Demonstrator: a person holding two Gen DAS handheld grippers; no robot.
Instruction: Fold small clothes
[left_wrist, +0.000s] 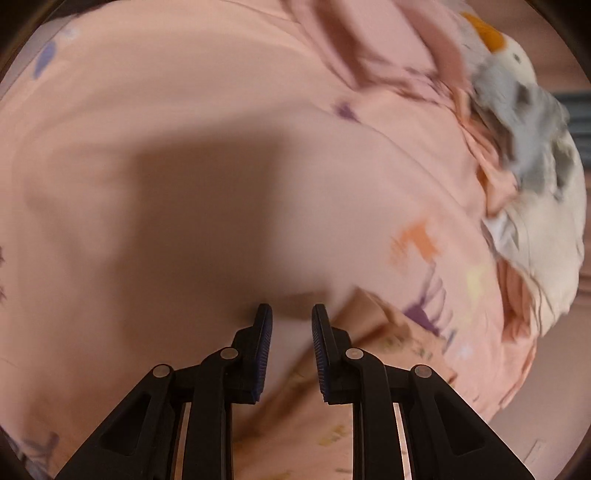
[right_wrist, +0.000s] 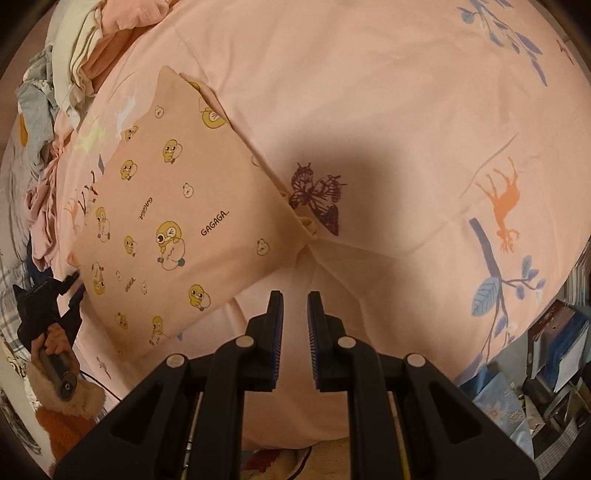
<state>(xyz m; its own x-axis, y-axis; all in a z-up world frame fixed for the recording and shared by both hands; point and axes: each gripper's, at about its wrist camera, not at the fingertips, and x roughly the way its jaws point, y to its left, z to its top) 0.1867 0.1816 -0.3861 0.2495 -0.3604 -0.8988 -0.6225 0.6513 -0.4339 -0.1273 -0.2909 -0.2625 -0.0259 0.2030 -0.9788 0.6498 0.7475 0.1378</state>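
Apparently one piece is done: a peach garment printed with yellow cartoon chicks (right_wrist: 162, 221) lies folded flat on the pink bedspread (right_wrist: 388, 92), while a rumpled clothes pile (right_wrist: 55, 92) waits beyond it. Both the left gripper (left_wrist: 291, 314) and right gripper (right_wrist: 295, 299) hang parted and empty. Only the right view shows the fold clearly; the left one is blurred.

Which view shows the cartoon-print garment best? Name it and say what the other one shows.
The right wrist view: the cartoon-print garment lies flat and sharp on the pink bedsheet, duck figures and "GAGAGA" print readable, nearly whole. The left wrist view shows only a blurred corner of it beside the left tongs.
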